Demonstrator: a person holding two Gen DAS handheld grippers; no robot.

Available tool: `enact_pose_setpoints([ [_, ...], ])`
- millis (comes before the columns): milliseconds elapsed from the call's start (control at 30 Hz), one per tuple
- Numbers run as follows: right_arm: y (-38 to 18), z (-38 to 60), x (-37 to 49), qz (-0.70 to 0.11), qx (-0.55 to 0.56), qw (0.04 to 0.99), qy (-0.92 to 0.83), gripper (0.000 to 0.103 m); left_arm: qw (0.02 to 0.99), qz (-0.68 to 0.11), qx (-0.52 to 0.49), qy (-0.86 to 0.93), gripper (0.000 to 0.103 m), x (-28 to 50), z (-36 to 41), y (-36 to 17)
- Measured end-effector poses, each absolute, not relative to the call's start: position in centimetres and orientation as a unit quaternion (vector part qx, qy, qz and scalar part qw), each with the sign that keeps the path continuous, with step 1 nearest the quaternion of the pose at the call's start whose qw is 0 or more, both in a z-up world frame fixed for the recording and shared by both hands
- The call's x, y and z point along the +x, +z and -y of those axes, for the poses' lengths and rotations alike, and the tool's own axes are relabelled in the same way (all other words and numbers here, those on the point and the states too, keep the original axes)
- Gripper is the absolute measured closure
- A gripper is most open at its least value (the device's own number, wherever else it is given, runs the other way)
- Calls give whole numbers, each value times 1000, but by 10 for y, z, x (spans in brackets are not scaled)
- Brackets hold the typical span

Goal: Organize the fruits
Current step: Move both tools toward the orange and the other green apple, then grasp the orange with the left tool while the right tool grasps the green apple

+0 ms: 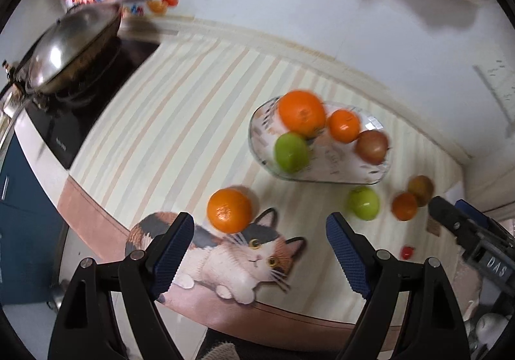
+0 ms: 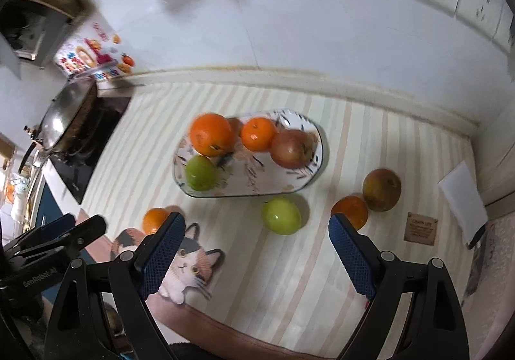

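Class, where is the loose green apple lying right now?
The round green apple lies on the striped cloth, just before the oval glass plate, left of a small orange.

The right gripper (image 2: pixel 256 252) has its jaws spread wide with nothing between them, above a striped mat (image 2: pixel 289 263). Just ahead of the gap lies a green apple (image 2: pixel 281 216). Beyond it an oval plate (image 2: pixel 322 147) holds two oranges, a green apple and a reddish apple. A small orange (image 2: pixel 351 210) sits at the right fingertip, another orange (image 2: pixel 154 219) at the left one.
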State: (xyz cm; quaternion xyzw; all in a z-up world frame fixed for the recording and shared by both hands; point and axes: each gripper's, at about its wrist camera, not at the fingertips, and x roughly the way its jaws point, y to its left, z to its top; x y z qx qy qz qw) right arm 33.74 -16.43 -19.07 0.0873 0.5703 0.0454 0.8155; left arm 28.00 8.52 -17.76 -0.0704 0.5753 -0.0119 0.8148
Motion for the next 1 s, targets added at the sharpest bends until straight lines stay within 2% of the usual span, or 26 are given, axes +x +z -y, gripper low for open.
enact_pose_setpoints([
  [267,-283,176,372,-626,105,772,26,10,758,-648,-75,12,19,306,-99,-257],
  [533,-353,173,394,-678,103,727,11,12,711,-700,-71,4,19,326,-91,-317],
  [667,-373,172,398,-692,104,715,12,21,705,-706,-61,5,20,331,-88,-333],
  [700,-375,171,398,-693,103,713,12,27,707,-704,-59,7,24,332,-89,-335],
  [733,-377,171,399,-694,105,712,16,29,709,-703,-56,11,27,332,-89,-336],
  [767,-380,170,400,-694,110,711,21,32,712,-700,-53,15,35,332,-91,-336],
  [833,-381,167,401,-692,112,713,34,40,719,-693,-56,16,39,332,-93,-334],
  [1000,-381,162,401,-687,86,721,38,41,728,-683,-54,17,39,331,-93,-332],
])
